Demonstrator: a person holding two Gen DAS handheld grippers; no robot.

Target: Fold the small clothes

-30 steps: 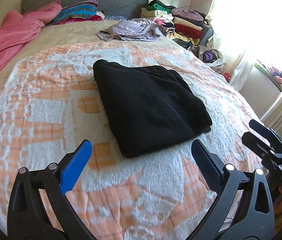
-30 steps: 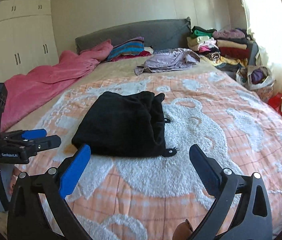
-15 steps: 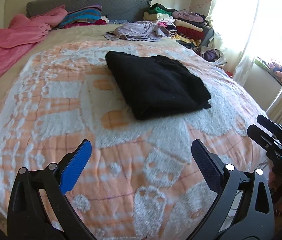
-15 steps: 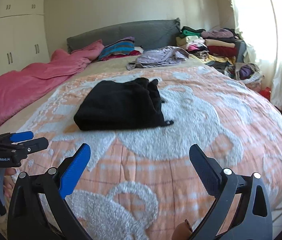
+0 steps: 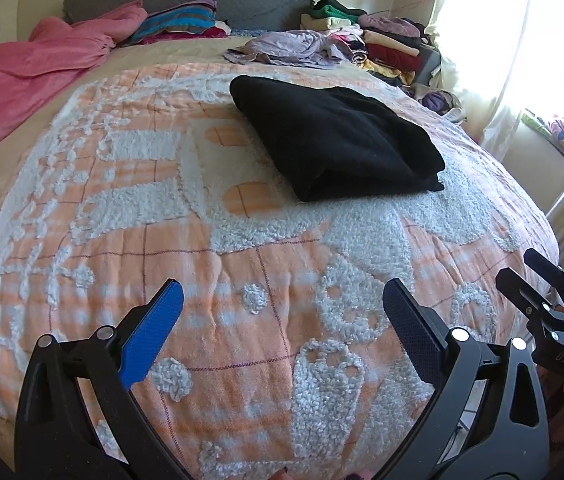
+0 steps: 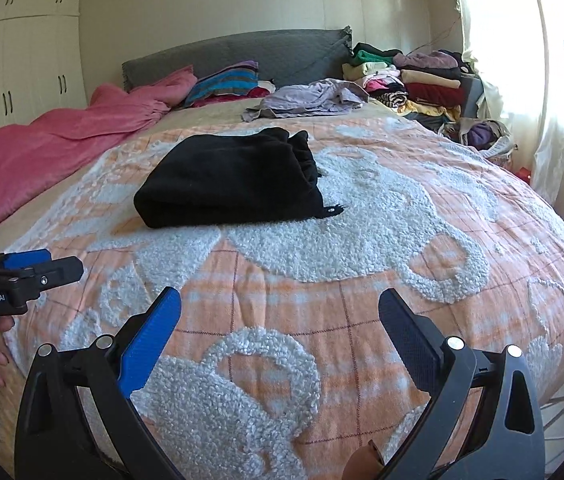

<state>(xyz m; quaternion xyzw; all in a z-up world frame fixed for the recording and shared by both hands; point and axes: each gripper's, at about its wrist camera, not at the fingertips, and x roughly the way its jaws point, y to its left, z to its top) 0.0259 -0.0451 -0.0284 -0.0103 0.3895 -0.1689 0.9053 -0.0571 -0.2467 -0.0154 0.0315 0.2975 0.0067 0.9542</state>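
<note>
A folded black garment [image 5: 334,136] lies flat on the orange and white bedspread [image 5: 241,264], in the middle of the bed; it also shows in the right wrist view [image 6: 229,184]. My left gripper [image 5: 282,316] is open and empty, well back from the garment near the foot of the bed. My right gripper [image 6: 279,320] is open and empty too, also far back from the garment. Each gripper shows at the edge of the other's view: the right one [image 5: 542,280] at the right, the left one [image 6: 37,268] at the left.
A crumpled lilac garment [image 6: 310,100] lies near the headboard. A pink blanket [image 6: 61,136] covers the left side. Striped folded clothes [image 6: 225,84] lie by the grey headboard [image 6: 233,52]. Stacks of folded clothes [image 6: 422,80] stand at the right, by the curtain [image 6: 494,60].
Both grippers have pulled back from the black garment toward the foot of the bed. The garment lies still and looks smaller and farther away. Both stay open.
</note>
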